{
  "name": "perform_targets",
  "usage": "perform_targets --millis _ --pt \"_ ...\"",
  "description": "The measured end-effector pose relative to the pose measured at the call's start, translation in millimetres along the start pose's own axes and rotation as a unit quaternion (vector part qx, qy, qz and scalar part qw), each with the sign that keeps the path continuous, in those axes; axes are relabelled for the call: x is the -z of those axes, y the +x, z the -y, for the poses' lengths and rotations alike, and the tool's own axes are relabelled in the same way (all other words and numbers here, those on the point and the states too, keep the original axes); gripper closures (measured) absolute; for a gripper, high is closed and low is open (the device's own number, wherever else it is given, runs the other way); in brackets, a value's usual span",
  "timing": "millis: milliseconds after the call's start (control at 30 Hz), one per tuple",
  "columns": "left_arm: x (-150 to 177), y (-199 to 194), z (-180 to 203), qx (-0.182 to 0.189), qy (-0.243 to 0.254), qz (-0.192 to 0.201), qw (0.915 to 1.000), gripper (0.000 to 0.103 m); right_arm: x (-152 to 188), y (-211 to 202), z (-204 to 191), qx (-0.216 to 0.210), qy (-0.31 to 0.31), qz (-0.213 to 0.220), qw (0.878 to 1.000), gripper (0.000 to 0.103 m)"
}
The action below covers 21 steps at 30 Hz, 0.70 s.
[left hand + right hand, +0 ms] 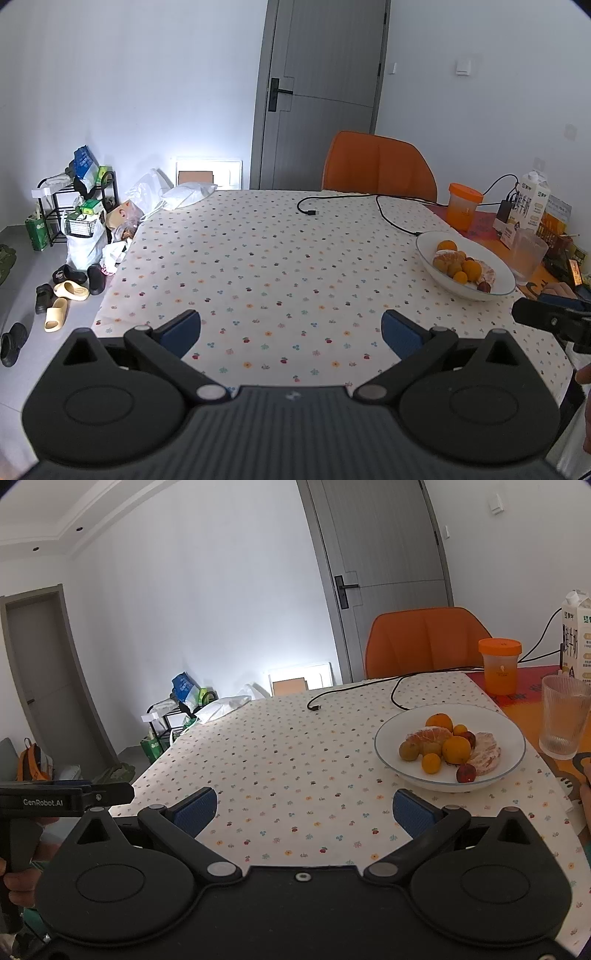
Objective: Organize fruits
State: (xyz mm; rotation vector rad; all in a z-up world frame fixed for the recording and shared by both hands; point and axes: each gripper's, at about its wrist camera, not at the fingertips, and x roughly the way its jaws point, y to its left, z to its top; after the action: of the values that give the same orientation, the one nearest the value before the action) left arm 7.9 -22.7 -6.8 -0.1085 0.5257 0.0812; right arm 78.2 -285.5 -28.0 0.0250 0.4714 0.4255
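A white bowl point(491, 718) stands on the flower-patterned tablecloth point(288, 760) at the right. It holds several small oranges point(456, 749), peeled citrus pieces point(428, 734) and small red fruits point(465, 773). The bowl also shows in the left wrist view point(430, 245) at the far right. My right gripper point(304, 810) is open and empty, low over the near table edge, left of the bowl. My left gripper point(291, 330) is open and empty over the near table edge. Each gripper's side shows in the other's view.
A ribbed glass point(563, 716), an orange-lidded jar point(499, 666) and a milk carton point(576, 635) stand right of the bowl. A black cable point(397, 690) lies at the back. An orange chair point(424, 638) stands behind the table. Bags, a rack and shoes point(70, 288) sit on the floor at left.
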Motion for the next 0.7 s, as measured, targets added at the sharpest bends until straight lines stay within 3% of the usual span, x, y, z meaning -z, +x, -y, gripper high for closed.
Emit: perform_targets --millis 700 --pt "3.1 2.6 3.7 0.001 0.000 -0.007 1.0000 0.000 0.0 1.0 2.1 0.000 0.001 0.000 1.000 0.000"
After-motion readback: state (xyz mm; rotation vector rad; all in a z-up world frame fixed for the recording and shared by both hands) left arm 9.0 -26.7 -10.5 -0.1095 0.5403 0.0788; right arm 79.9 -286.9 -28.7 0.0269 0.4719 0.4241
